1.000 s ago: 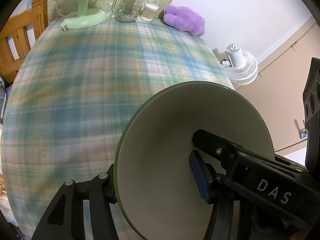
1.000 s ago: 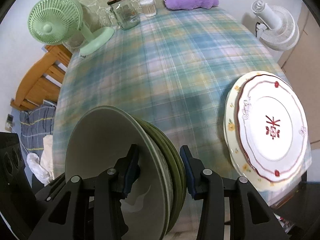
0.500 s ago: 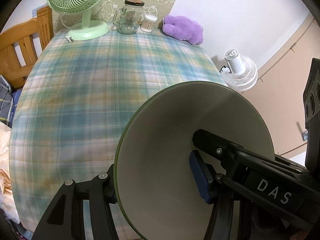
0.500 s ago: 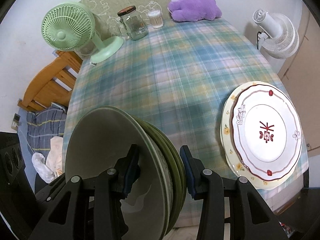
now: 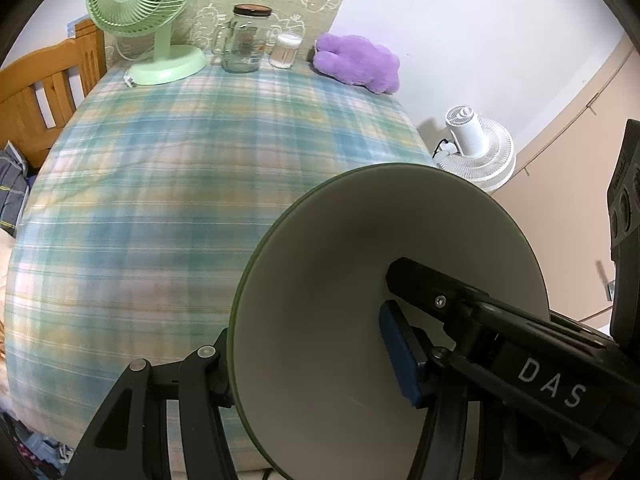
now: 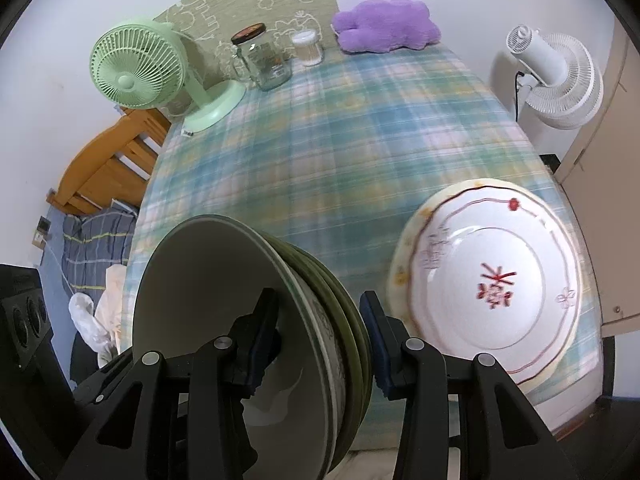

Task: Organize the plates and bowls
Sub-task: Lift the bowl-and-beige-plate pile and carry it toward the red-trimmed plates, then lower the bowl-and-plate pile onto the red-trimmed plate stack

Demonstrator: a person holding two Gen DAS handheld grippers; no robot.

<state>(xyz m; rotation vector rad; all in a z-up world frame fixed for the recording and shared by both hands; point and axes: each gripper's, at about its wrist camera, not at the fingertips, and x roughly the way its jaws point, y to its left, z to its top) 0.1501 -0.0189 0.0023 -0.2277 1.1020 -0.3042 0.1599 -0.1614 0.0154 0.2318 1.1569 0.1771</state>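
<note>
Both hand-held grippers, left (image 5: 316,364) and right (image 6: 320,340), are clamping the nested bowls (image 6: 240,320), carrying them above the bench (image 6: 340,140); I'd be keeping them level, clear of the plates (image 6: 492,284).

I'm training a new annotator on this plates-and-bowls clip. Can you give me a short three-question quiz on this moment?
1. True or false: the right gripper is clamped on a stack of nested green bowls.
2. What lies under the red-patterned white plate? A) bare tablecloth B) a cream plate with yellow flowers C) a bowl
3. Fill in: between the green desk fan and the cotton swab container stands a lidded glass ____.

Key: 1 true; 2 B, the cream plate with yellow flowers; 3 jar.
</note>
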